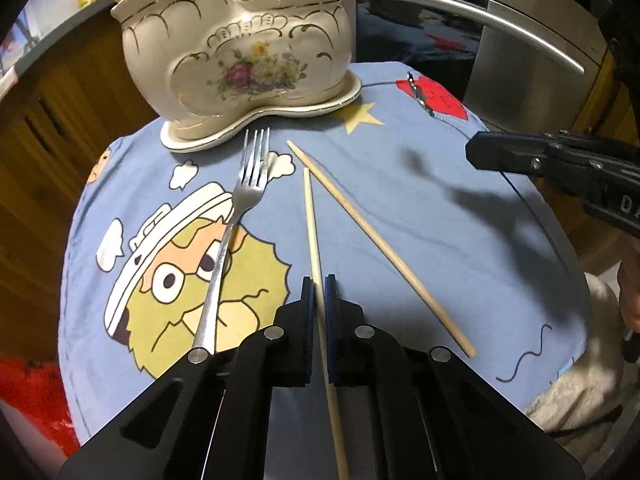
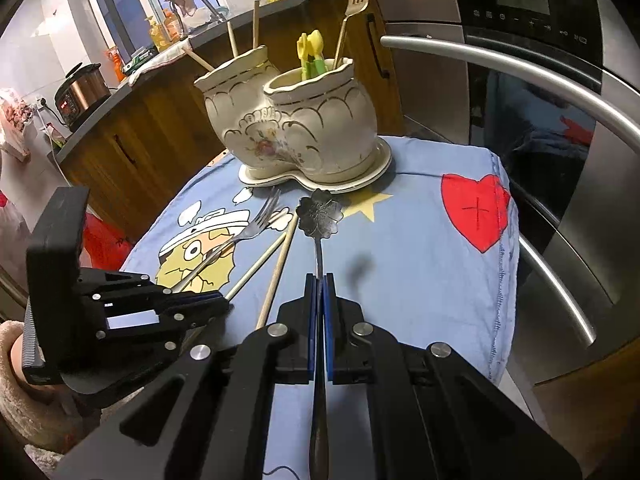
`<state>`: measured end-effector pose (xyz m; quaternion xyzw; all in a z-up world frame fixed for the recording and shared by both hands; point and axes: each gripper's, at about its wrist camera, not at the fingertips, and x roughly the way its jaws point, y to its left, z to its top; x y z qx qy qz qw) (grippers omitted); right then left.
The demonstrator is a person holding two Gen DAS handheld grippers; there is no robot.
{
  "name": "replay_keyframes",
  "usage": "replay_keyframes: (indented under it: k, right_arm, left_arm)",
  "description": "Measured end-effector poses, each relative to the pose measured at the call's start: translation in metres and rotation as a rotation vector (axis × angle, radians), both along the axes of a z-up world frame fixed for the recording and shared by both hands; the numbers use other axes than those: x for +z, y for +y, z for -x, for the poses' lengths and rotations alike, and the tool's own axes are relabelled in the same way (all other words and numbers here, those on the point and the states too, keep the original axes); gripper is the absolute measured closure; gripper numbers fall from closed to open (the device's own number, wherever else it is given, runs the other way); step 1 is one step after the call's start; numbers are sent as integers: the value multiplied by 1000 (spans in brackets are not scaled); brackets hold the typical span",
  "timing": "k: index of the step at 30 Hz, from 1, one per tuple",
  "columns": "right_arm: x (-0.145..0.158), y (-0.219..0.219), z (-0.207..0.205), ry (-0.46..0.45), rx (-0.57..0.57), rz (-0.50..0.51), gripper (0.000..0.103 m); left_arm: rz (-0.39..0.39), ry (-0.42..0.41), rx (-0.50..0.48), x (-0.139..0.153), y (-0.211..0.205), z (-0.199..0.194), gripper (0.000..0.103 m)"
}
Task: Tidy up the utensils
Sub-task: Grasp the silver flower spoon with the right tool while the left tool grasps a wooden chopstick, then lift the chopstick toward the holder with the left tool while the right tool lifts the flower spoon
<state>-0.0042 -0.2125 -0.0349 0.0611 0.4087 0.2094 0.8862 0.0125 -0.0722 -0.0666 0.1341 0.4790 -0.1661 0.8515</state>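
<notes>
My left gripper [image 1: 319, 280] is shut on a pale chopstick [image 1: 310, 216] that lies on the blue cartoon cloth [image 1: 440, 240] and points toward the holder. A second, darker chopstick [image 1: 376, 240] lies to its right and a steel fork [image 1: 236, 216] to its left. The cream floral two-pot holder [image 1: 240, 52] stands at the far edge. My right gripper [image 2: 320, 278] is shut on the handle of a dark flower-shaped spoon [image 2: 321, 216], its head just in front of the holder [image 2: 304, 120]. The holder's pots contain chopsticks [image 2: 244, 28], a gold fork [image 2: 352, 4] and yellow-green utensils [image 2: 310, 54].
An oven with a curved steel handle [image 2: 520, 76] stands close behind and to the right of the table. Wooden cabinets and a counter with a rice cooker [image 2: 80, 92] run along the left. A red bag [image 1: 32, 392] sits below the table's left edge.
</notes>
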Motion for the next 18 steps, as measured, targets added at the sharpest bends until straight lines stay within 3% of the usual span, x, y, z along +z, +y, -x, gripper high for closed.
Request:
replay_keyframes:
  k: [9, 15, 18]
  right_arm:
    - [12, 1, 5, -47, 7, -15, 100]
    - [31, 0, 2, -121, -11, -44, 100]
    - [45, 1, -3, -179, -22, -56, 100]
  left_arm:
    - [9, -41, -19, 2, 2, 6, 98]
    - [71, -125, -22, 31, 21, 15, 98]
    - [151, -205, -26, 58, 33, 18, 98]
